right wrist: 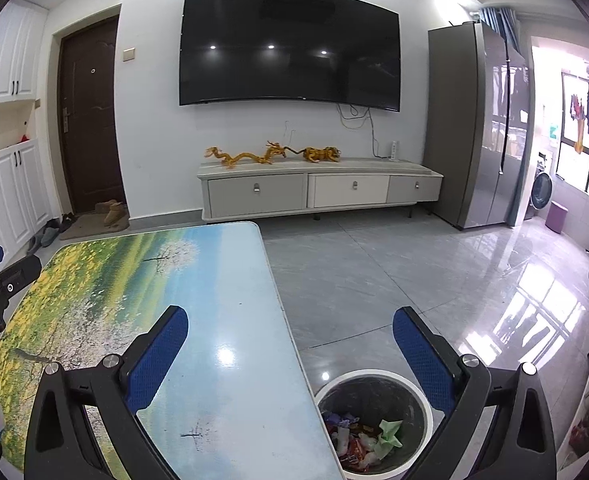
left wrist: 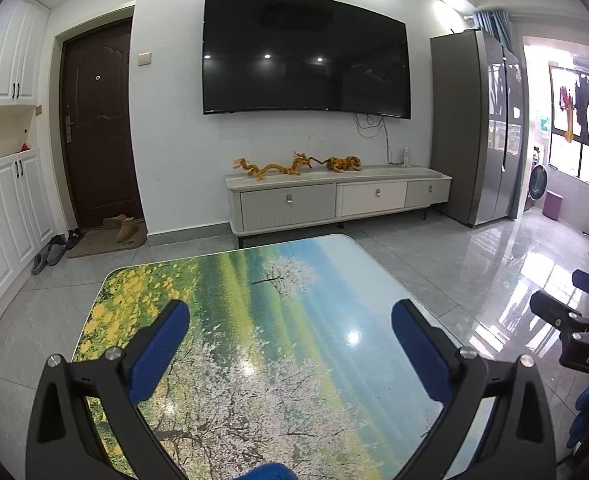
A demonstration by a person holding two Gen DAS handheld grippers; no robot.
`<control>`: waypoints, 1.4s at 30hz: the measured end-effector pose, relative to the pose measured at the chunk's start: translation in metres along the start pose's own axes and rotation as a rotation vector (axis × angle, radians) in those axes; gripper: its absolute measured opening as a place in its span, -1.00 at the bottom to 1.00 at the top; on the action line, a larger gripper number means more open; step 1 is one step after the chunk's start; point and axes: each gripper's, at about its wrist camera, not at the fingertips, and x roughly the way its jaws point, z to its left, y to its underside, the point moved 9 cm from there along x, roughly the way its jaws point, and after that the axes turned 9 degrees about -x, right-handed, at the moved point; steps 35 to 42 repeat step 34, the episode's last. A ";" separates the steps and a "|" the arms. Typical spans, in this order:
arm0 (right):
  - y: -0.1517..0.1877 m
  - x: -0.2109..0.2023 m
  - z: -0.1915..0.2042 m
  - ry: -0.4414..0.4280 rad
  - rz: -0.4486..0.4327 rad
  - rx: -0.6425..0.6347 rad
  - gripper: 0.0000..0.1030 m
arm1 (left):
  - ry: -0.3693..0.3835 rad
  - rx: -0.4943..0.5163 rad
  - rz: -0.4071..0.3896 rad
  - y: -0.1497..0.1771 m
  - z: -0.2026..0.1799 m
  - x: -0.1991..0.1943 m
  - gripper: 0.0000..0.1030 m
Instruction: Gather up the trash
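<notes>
The table [right wrist: 198, 320] lies at 12 o'clock, with the bin [right wrist: 372, 424] on the floor just beside its edge at 3 o'clock. Trash [right wrist: 364, 438] lies in the bin. Beyond the table, a cabinet [right wrist: 318, 190] stands below the TV [right wrist: 286, 48].

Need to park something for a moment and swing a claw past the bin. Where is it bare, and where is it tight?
The printed tabletop shows bare from its far edge back to both open claws: left claw, right claw. The floor between the table's right edge and the fridge is bare too. It is crowded only inside the trash bin, which holds wrappers.
</notes>
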 end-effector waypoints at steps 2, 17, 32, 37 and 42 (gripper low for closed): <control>0.002 0.001 -0.005 0.013 0.002 0.012 1.00 | 0.007 0.008 0.003 0.001 -0.004 0.003 0.97; 0.015 0.019 -0.015 0.042 0.048 0.034 1.00 | 0.004 -0.007 0.061 0.013 0.000 0.023 0.97; 0.013 0.016 -0.020 0.064 0.046 0.033 1.00 | -0.018 -0.017 0.063 0.005 0.011 0.019 0.97; 0.011 0.014 -0.019 0.069 0.042 0.031 1.00 | -0.018 -0.023 0.065 0.004 0.012 0.017 0.97; 0.011 0.014 -0.019 0.069 0.042 0.031 1.00 | -0.018 -0.023 0.065 0.004 0.012 0.017 0.97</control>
